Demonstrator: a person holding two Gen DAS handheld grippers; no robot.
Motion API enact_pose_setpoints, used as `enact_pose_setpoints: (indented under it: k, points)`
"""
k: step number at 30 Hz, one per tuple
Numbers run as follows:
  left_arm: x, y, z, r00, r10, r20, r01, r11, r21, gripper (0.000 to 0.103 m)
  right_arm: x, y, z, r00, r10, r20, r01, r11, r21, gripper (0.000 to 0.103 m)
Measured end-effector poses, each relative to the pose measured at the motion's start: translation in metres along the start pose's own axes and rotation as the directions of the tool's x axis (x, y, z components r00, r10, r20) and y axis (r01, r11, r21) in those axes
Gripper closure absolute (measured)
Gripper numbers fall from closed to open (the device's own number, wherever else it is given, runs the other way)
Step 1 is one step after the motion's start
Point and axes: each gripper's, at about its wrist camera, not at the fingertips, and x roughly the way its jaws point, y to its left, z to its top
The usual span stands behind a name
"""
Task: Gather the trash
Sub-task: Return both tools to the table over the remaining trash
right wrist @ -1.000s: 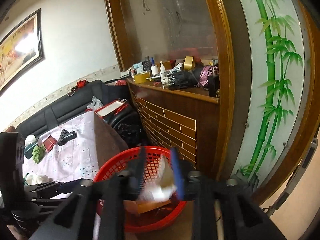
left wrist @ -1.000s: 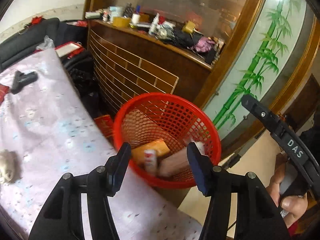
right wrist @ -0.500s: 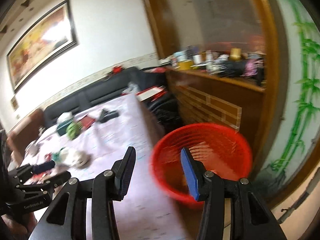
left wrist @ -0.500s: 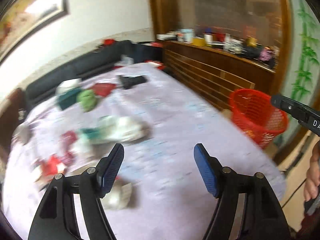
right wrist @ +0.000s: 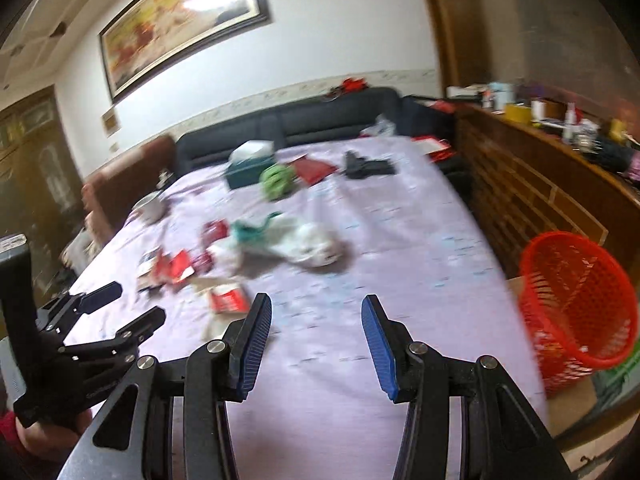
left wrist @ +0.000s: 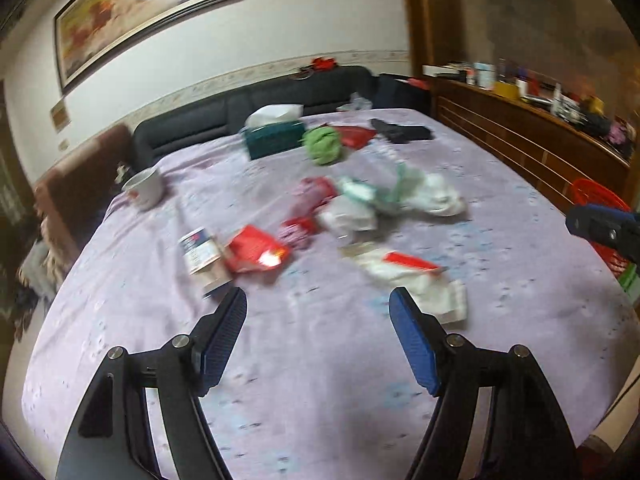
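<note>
Soft indoor light, glare on the framed painting (left wrist: 148,8), motion blur throughout, and fisheye bending with dark corners at the edges.

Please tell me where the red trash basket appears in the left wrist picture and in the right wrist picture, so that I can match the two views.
Left wrist view: the red trash basket is at the far right edge, mostly cut off, beyond the table's right side.
Right wrist view: the basket stands in full view at lower right, beside the table edge.
Shared landmark: the green crumpled thing next to the teal tissue box.
</note>
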Motion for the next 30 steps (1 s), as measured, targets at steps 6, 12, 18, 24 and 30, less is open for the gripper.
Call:
enact_pose_setpoints:
  k: [6,12,18,24,30]
  points:
    - [0.003,0.038,-0.009,0.999,0.036,-0.018,-0.037,0.997,-0.068,0.030,0.019,0.026,0.004,0.998,0.044,-0.053,-0.045,0.999,-0.021,0.049]
    - [0.008,0.055,-0.013,0.998,0.045,-0.033,-0.048,0.994,-0.099,0.030,0.040,0.050,0.006,0.992,0.073,-0.106,-0.080,0.994,-0.068,0.047]
    - [0.017,0.065,-0.014,0.998,0.049,-0.048,-0.055,0.991,-0.121,0.030,0.071,0.067,0.010,0.979,0.103,-0.176,-0.123,0.986,-0.112,0.045]
    - [0.021,0.079,-0.013,0.997,0.046,-0.066,-0.055,0.988,-0.142,0.030,0.114,0.068,0.011,0.963,0.092,-0.252,-0.123,0.986,-0.111,0.043]
    - [0.027,0.125,-0.006,0.995,0.046,-0.089,-0.067,0.966,-0.251,0.030,0.134,0.073,-0.002,0.947,0.091,-0.308,-0.137,0.982,-0.131,0.043]
